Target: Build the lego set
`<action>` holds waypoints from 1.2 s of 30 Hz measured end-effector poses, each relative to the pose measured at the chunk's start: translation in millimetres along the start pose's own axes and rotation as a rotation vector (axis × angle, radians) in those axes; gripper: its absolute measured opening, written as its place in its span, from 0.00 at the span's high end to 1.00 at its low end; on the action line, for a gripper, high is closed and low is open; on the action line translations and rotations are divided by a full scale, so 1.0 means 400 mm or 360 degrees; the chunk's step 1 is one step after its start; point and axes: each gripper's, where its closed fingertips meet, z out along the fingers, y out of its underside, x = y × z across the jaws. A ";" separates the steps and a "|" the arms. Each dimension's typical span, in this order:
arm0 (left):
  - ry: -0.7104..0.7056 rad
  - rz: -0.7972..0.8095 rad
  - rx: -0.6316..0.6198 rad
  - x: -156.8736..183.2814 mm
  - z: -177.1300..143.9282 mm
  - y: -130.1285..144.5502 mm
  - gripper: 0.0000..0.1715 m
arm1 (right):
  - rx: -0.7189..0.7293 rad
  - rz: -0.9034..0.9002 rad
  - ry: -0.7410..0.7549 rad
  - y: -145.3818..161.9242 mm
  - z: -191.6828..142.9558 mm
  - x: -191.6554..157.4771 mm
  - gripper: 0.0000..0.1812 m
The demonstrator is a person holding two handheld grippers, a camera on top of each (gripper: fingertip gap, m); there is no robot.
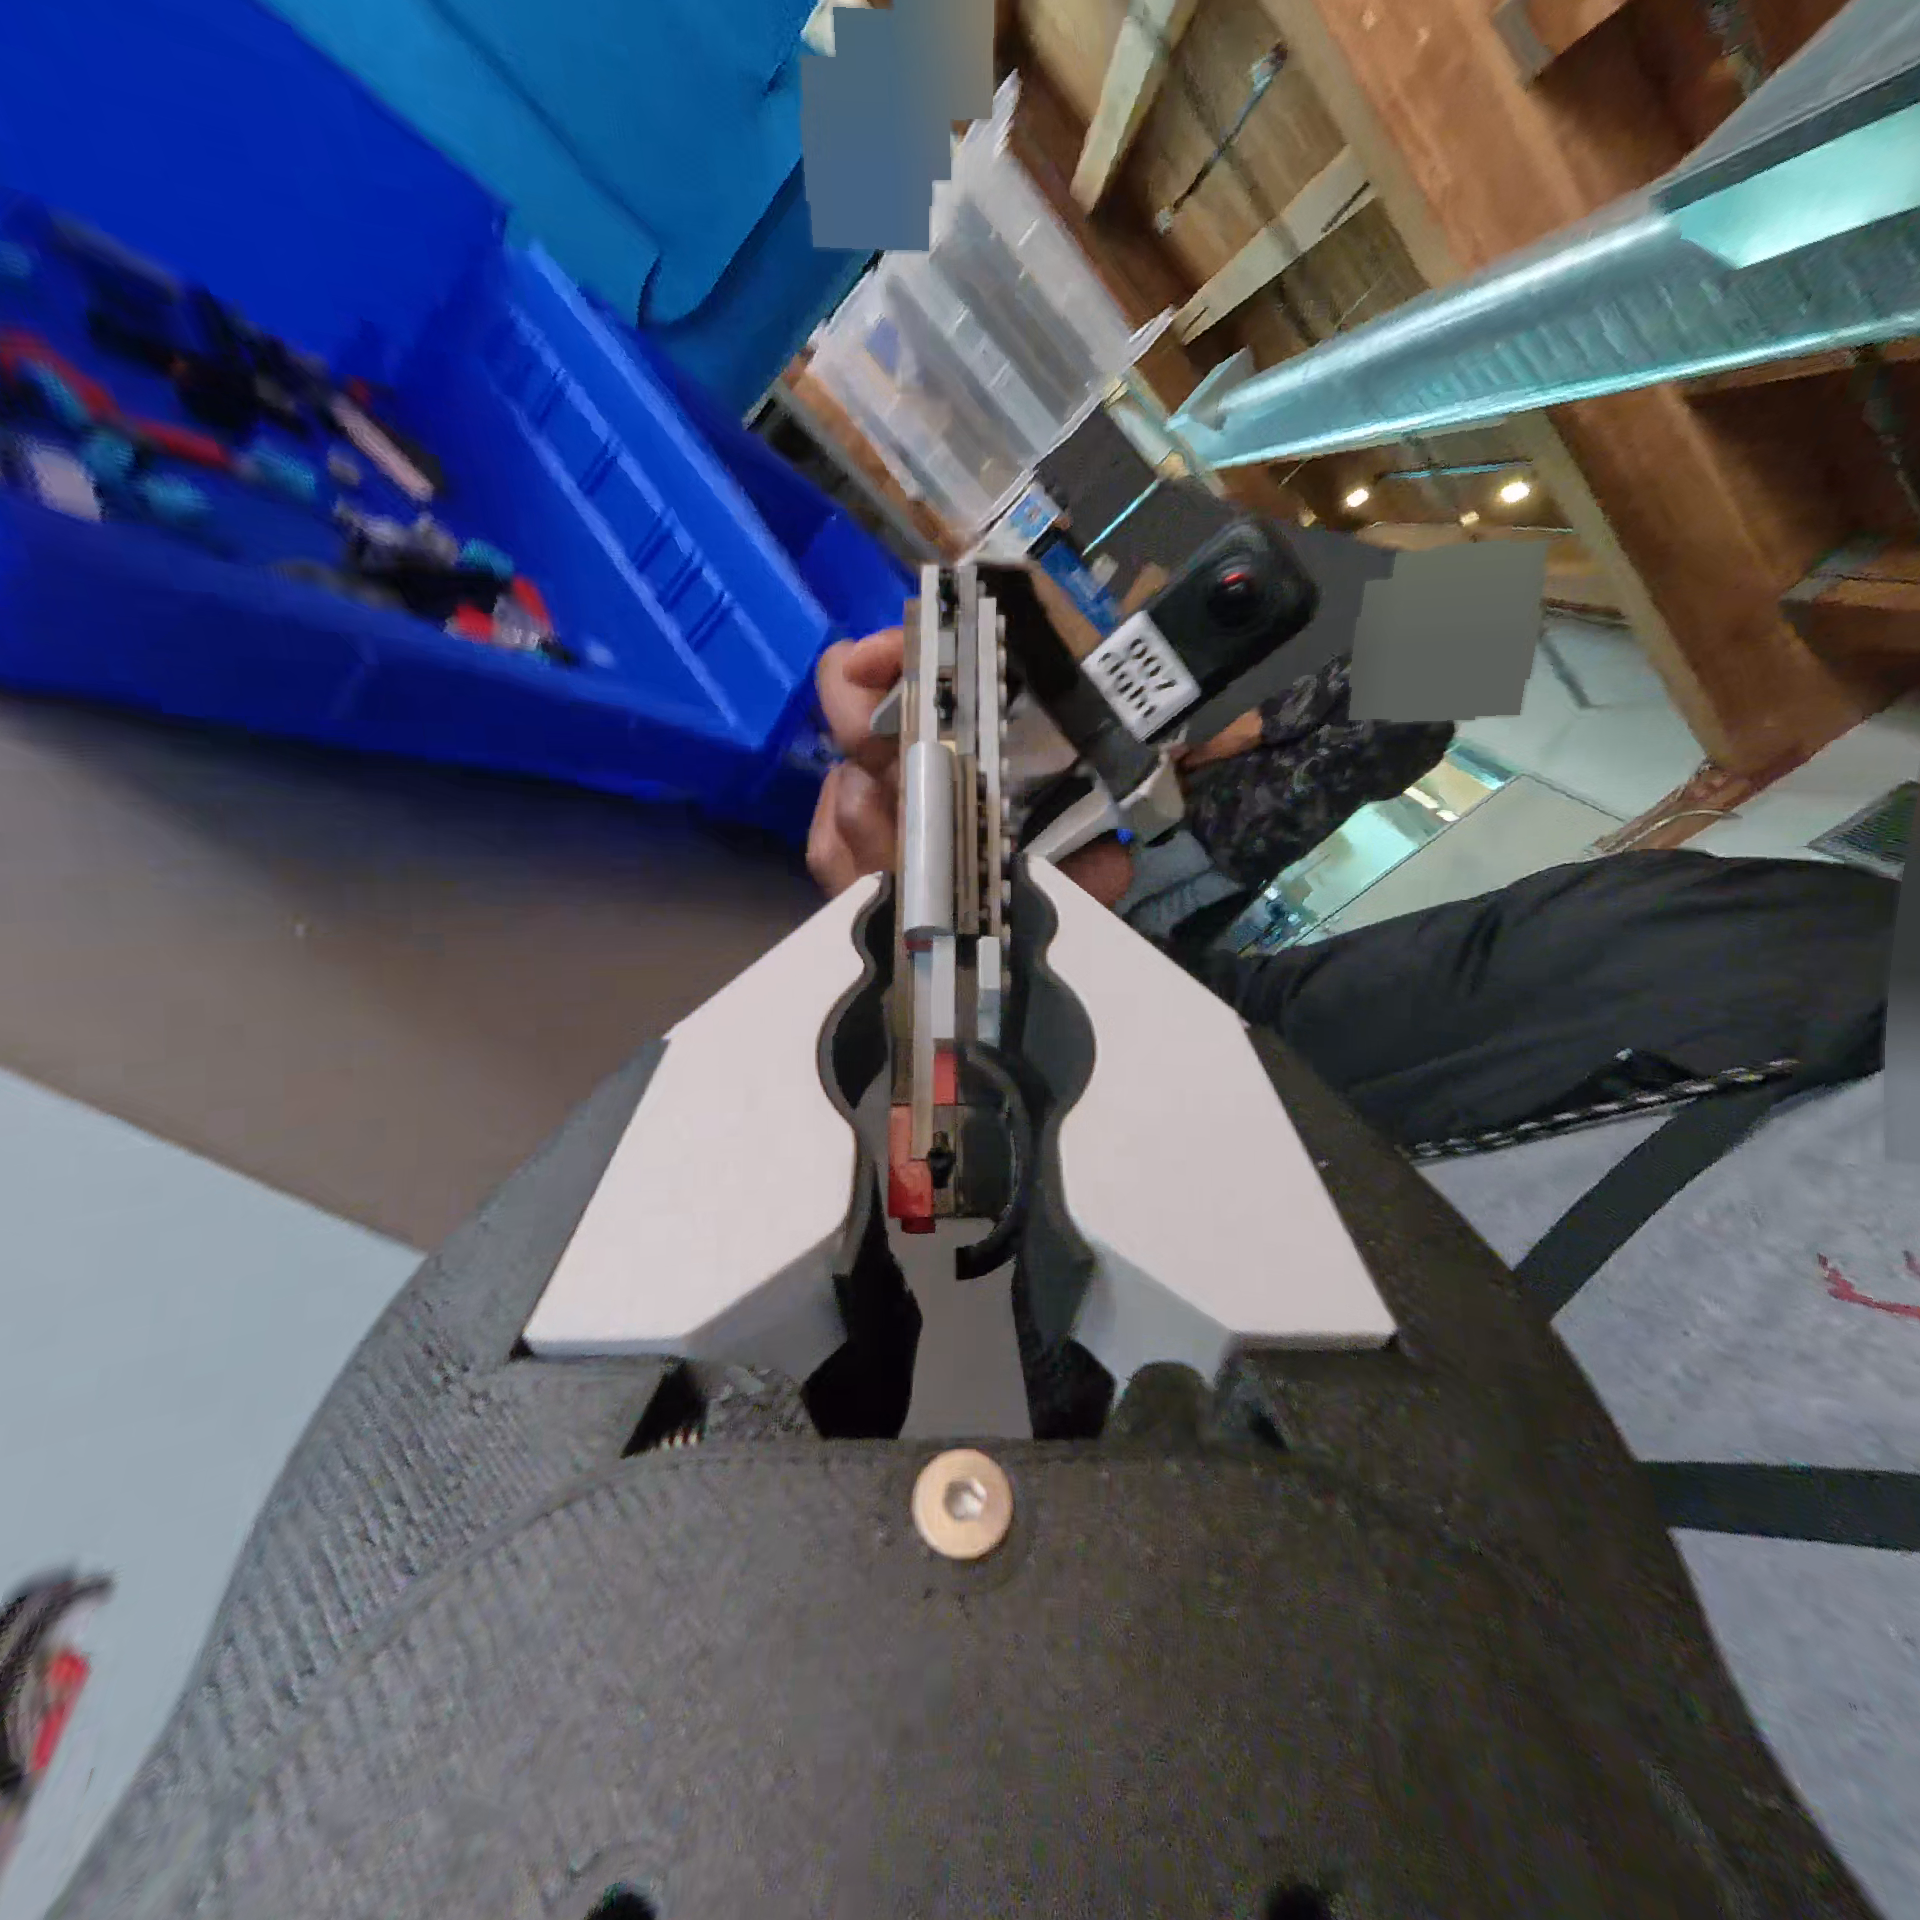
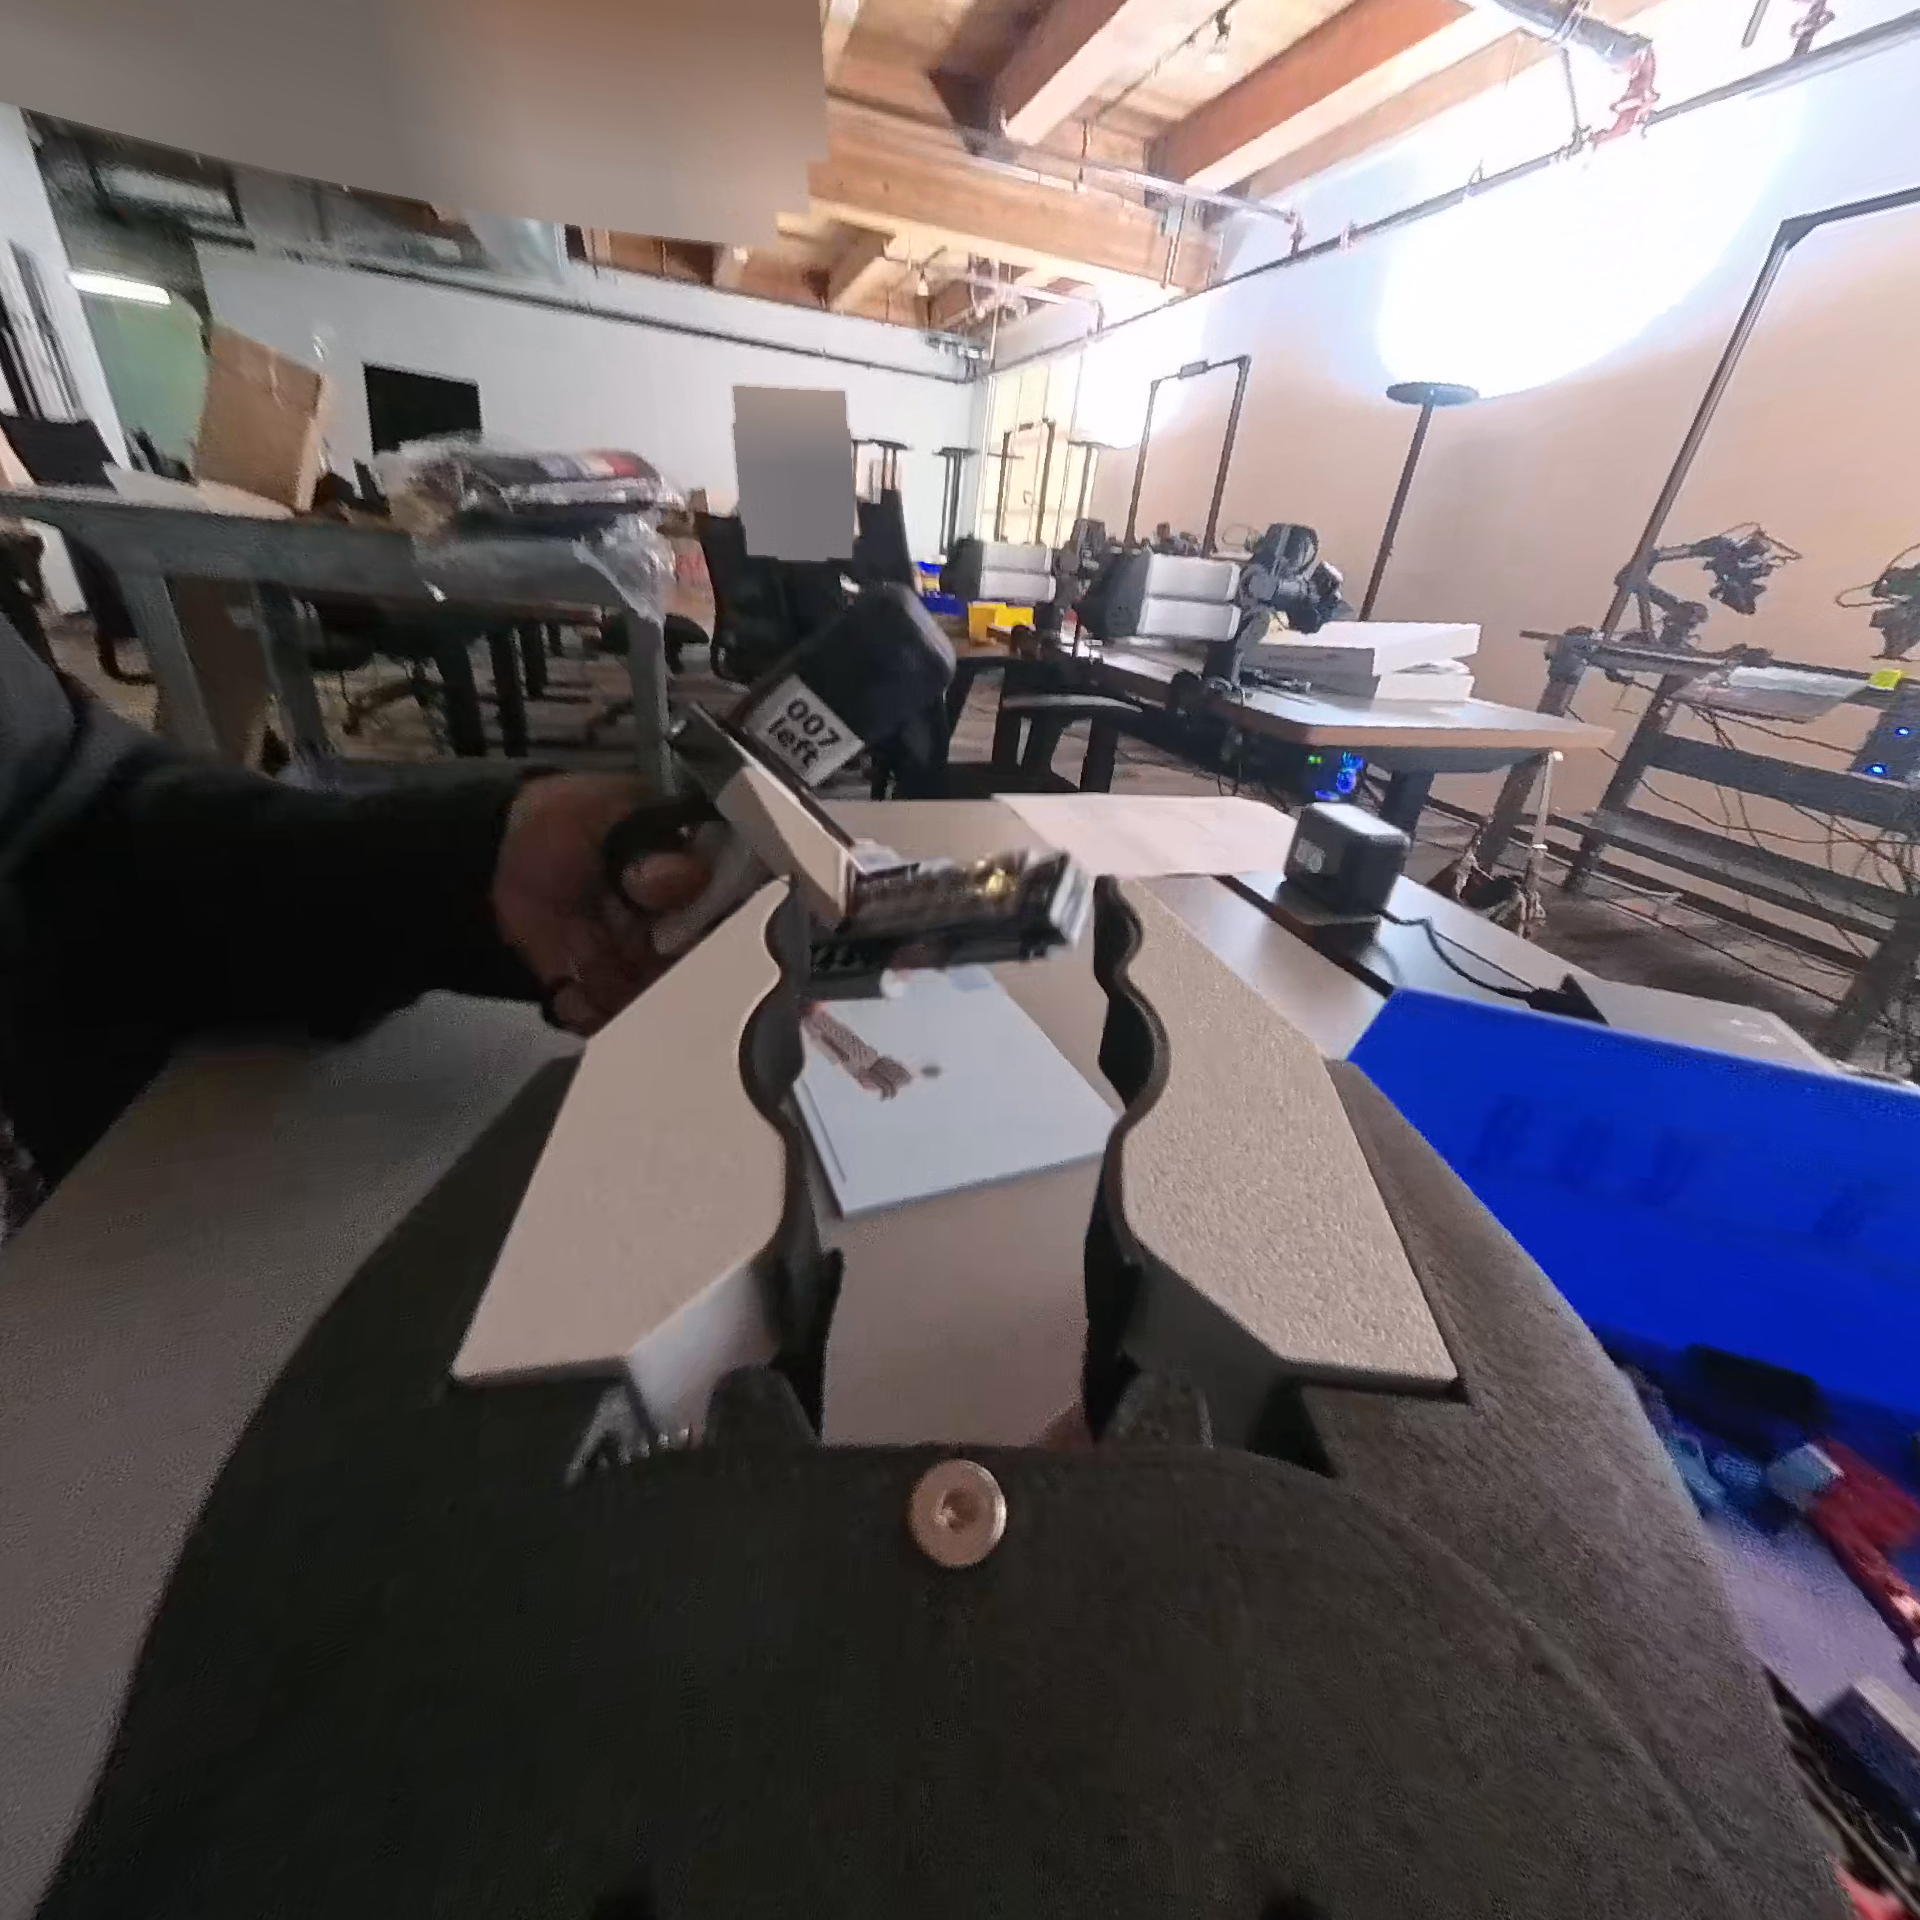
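Note:
My left gripper [image 1: 951, 883] is shut on a long grey lego assembly [image 1: 940, 831] with red pieces near its inner end; it sticks out forward between the fingers. In the right wrist view the same assembly [image 2: 956, 904] is held out sideways by the left gripper [image 2: 790, 831], with a person's hand [image 2: 582, 883] on its handle. My right gripper [image 2: 945, 914] is open and empty. The assembly's free end lies in the gap at its fingertips; I cannot tell whether they touch it. The right gripper's body and camera [image 1: 1236, 603] show beyond the assembly in the left wrist view.
A blue bin [image 1: 623, 582] with several loose lego pieces [image 1: 208, 416] stands on the table to the left gripper's left, and shows at the right in the right wrist view [image 2: 1662, 1143]. An instruction booklet [image 2: 956, 1112] lies below the assembly. A small black box [image 2: 1340, 852] sits behind. The tips of one gripper are about 5 centimeters away from the tips of the other.

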 end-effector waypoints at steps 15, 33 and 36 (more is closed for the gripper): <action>-0.0765 -0.0234 -0.0472 -0.040 -0.179 0.322 0.88 | -0.0377 0.0085 -0.0204 0.128 0.005 -0.112 0.72; -0.0861 0.0326 -0.0129 0.004 -0.265 0.152 0.55 | -0.0439 0.0132 -0.0155 0.159 0.011 -0.081 0.71; -0.0856 0.0698 0.0076 0.037 -0.272 0.030 0.47 | -0.0396 0.0169 -0.0125 0.148 0.027 -0.063 0.71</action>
